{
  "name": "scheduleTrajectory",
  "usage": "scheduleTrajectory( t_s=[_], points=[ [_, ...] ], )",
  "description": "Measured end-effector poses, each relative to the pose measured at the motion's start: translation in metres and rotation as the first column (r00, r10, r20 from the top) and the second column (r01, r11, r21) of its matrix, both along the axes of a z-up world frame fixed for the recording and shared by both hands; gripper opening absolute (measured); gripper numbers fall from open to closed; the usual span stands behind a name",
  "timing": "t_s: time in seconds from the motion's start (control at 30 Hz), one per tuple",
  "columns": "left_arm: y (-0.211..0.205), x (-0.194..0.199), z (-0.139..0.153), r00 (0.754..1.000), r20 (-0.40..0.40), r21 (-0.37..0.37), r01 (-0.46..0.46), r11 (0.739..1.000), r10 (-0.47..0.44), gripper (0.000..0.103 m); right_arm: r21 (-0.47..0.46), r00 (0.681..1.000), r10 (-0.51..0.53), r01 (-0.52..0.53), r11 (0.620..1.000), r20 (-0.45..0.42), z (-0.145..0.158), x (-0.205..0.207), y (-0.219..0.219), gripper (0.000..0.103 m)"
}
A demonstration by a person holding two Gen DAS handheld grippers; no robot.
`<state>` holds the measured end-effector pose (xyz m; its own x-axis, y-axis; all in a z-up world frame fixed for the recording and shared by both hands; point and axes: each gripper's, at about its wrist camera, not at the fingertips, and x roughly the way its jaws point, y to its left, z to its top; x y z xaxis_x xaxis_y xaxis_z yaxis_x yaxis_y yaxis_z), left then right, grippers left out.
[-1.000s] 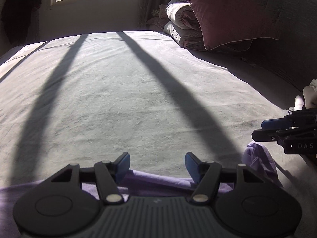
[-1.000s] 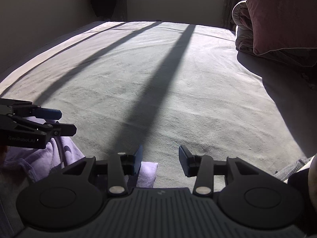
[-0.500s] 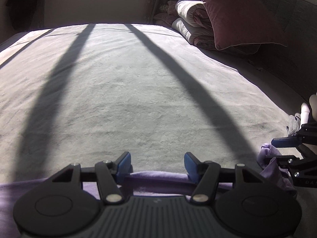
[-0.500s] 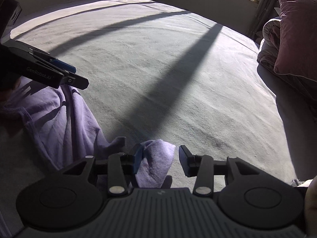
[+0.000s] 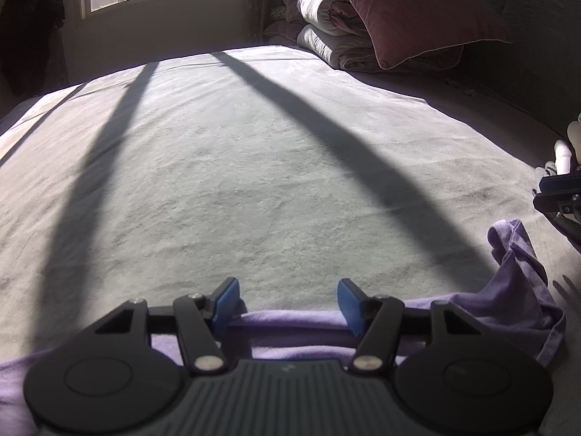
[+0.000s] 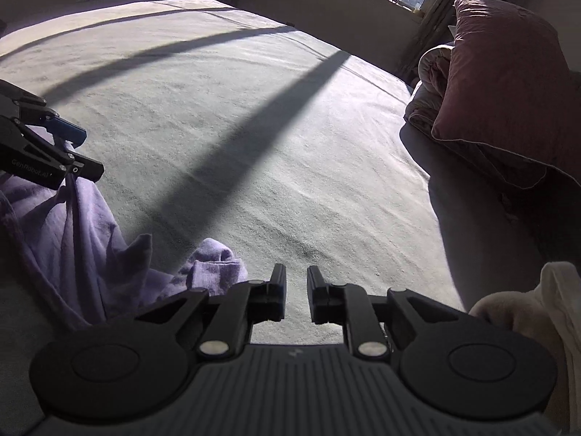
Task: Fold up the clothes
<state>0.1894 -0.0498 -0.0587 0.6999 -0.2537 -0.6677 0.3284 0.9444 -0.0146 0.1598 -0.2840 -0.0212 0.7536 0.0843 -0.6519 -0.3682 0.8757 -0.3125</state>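
My right claw has just been closing with nothing between its jaws, while my left claw stands open over the purple garment lying on the bed.

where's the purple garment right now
The purple garment lies bunched on the bed's near edge, under the left gripper, left of the right gripper.

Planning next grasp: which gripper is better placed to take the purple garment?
Probably left: the left gripper has the purple garment lying between its open jaws. The right gripper jaws, just closing, hold nothing, cloth beside them.
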Motion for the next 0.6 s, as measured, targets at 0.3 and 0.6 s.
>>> scheduleTrajectory(
  t_s=[0.3,0.6],
  points=[
    [-0.002,-0.006,0.008,0.997,0.001,-0.113,0.074,0.991,-0.074,0.061,0.08,0.995,0.089,-0.086,0.993,-0.041,-0.009,0.014,0.036,0.047],
    [-0.013,-0.017,0.012,0.97,0.052,-0.207,0.242,0.948,-0.236,0.061,-0.144,0.996,0.067,-0.076,0.987,-0.065,-0.018,-0.008,0.019,0.006]
  ],
)
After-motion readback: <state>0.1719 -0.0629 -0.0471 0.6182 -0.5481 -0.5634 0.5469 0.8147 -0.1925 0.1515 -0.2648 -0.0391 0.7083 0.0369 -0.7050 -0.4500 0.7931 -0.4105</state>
